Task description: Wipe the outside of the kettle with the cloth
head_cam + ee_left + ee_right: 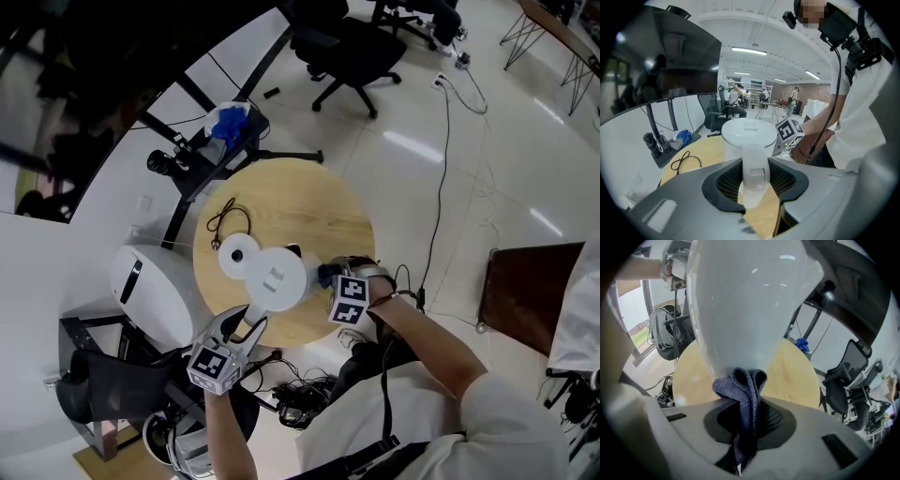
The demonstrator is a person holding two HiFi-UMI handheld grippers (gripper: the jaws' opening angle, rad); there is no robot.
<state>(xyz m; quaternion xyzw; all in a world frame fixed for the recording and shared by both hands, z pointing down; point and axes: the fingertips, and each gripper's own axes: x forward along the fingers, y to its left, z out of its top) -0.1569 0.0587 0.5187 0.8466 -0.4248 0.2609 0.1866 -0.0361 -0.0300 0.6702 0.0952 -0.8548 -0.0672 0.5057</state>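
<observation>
I have the kettle (745, 301) standing upright near the table's (314, 202) near edge, lid (275, 278) up, and my left gripper (754, 177) is clamped on its handle (754, 161), which points at that edge. My right gripper (747, 430) pinches the cloth (744, 392), pressed against the kettle's lower side.

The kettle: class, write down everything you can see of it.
The kettle is white, glossy, plastic-looking, upright over the round wooden table. Its flat lid carries a small rectangular tab. The left gripper clamps its handle; the right gripper presses a dark grey-blue cloth against its side wall.
</observation>
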